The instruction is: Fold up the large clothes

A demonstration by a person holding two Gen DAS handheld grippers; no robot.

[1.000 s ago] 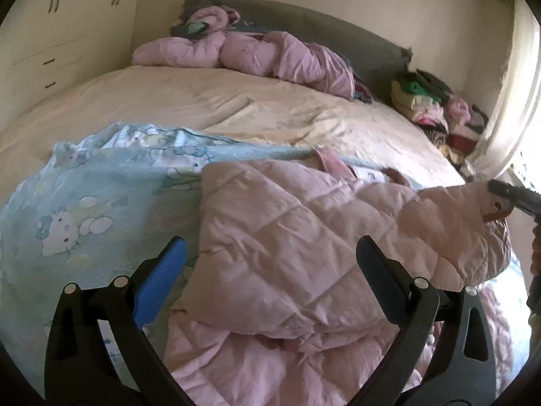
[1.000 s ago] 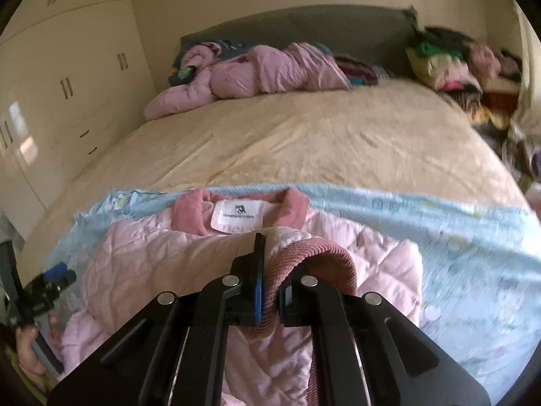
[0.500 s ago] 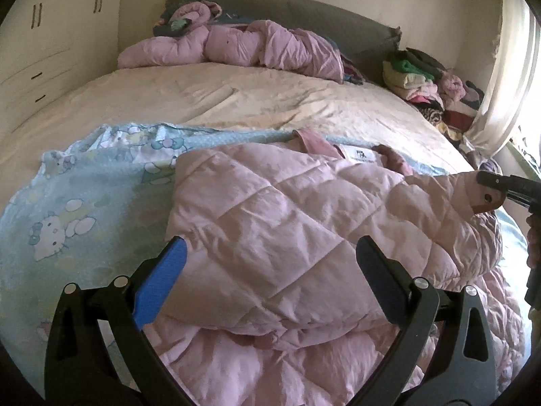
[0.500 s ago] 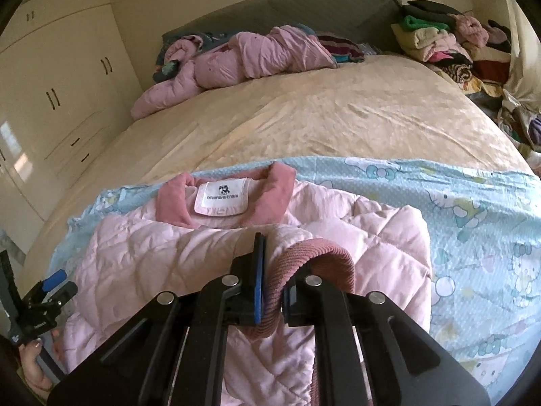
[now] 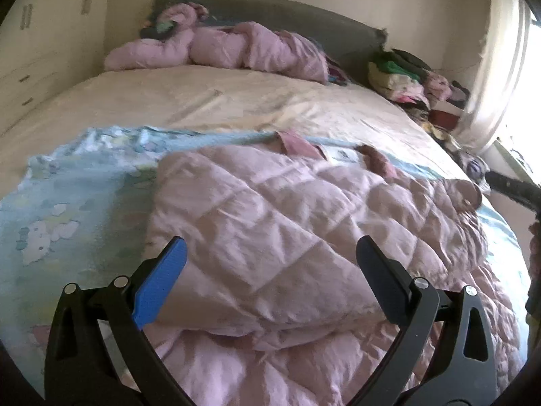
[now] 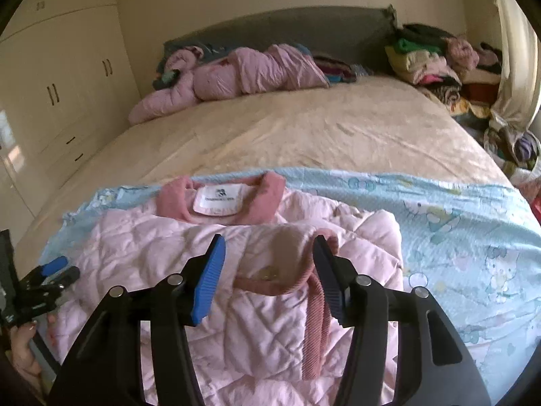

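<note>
Your pink quilted jacket lies on the bed, spread over a pale blue cartoon-print sheet that covers the near part of the mattress. The jacket's darker pink collar with its white label points toward the grey headboard. A sleeve is folded across the jacket's front, and its ribbed rose cuff lies on top of the quilted body. Your right claw is opening; the cuff lies between its two fingers, and the pads no longer press on it, though the dark right-hand finger sits very close to the cuff's edge. Your left claw hangs spread wide above the jacket's near edge, grasping nothing; in the right wrist view it appears at the jacket's left edge, held in your hand. Beyond the jacket, toward the headboard, the cream bedspread is bare up to a crumpled pink padded garment lying against the headboard. To the right of the headboard a pile of folded clothes is stacked beside a pale curtain. A cream wardrobe stands left of the bed.
</note>
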